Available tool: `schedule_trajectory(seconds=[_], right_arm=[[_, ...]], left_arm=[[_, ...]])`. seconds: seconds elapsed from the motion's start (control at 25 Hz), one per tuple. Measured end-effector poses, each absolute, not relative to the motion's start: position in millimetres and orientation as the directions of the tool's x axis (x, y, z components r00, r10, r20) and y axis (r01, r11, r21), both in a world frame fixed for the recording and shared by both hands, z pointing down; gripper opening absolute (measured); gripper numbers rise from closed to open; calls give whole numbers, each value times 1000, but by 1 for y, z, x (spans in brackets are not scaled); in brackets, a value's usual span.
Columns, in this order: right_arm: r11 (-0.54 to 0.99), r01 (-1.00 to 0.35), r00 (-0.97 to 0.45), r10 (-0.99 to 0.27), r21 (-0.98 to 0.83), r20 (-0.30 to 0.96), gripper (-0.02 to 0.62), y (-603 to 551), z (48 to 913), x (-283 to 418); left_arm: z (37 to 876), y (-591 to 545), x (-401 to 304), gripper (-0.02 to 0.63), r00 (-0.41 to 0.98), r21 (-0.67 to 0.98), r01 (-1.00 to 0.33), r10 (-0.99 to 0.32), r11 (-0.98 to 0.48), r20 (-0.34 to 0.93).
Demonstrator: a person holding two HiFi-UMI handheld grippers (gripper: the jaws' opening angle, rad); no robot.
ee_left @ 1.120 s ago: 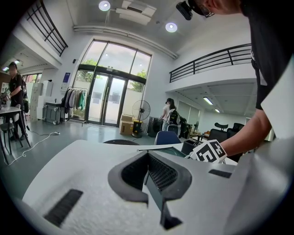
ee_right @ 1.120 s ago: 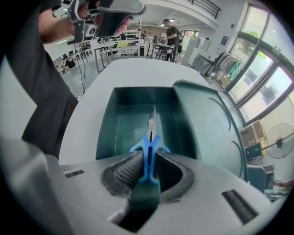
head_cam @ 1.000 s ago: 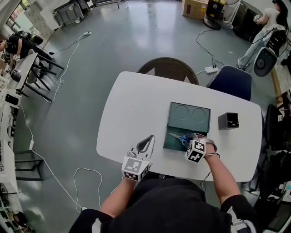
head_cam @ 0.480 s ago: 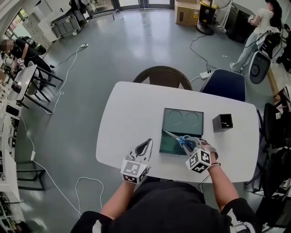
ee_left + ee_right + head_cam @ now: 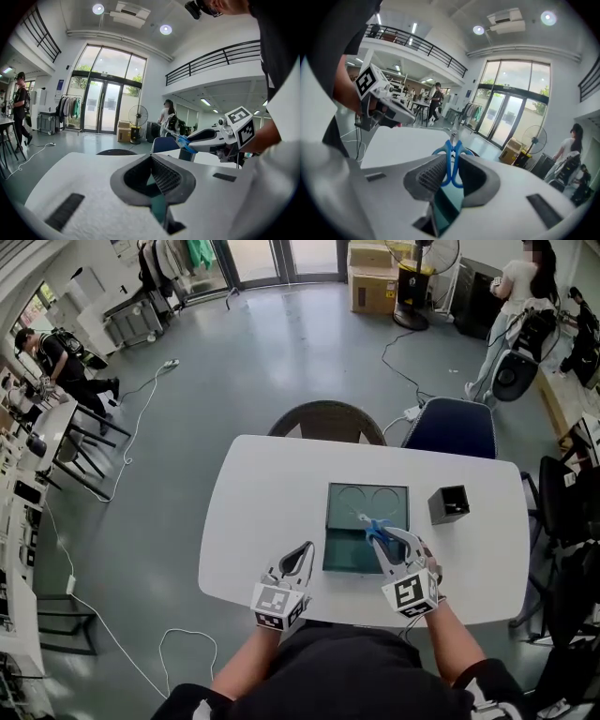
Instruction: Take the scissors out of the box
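Note:
The dark green open box [image 5: 349, 554] lies on the white table [image 5: 267, 493], in front of me. My right gripper [image 5: 382, 540] is shut on the blue-handled scissors [image 5: 373, 526] and holds them above the box's right half, blades pointing away from me. In the right gripper view the scissors [image 5: 450, 150] stand upright between the pads, clamped at the handles. From the left gripper view the right gripper [image 5: 190, 141] and the scissors [image 5: 180, 138] show in the air to the right. My left gripper [image 5: 305, 551] hovers at the table's near edge, left of the box, shut and holding nothing.
A small black square container [image 5: 448, 504] stands right of the box. A wicker chair [image 5: 326, 418] and a dark blue chair [image 5: 450, 427] are at the table's far side. Cables run across the floor, and people stand far off.
My right gripper has risen from the box with the scissors in it and tipped from pointing down toward level. The left gripper has barely shifted.

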State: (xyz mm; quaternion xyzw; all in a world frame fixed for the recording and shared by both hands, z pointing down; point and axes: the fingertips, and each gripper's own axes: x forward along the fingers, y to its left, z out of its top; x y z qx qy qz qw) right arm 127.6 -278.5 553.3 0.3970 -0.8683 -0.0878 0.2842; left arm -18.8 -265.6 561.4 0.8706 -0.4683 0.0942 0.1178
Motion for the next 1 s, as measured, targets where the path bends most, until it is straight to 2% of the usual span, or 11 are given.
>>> schedule_trajectory(seconds=[0.28,0.6,0.8,1.0], right_arm=[[556,-792,-517,-831,253,207,91,-283,510,141],[451,-890,-450,-892,60,38,91,-281,482,168],[392,-920,-392,-919,16,-46,91,-275,474,191],[374,-927,-374,-925,12,-66,91,-270,469,195]], left_arm=[[555,-269,-11,8,548,102,-834,-794,-541,263],[549,-273,-1,8,562,96,-825,-788,-557,251],[549,-275,5,8,573,92,-817,-784,-569,239],[549,-275,9,8,585,89,-809,-778,-581,229]])
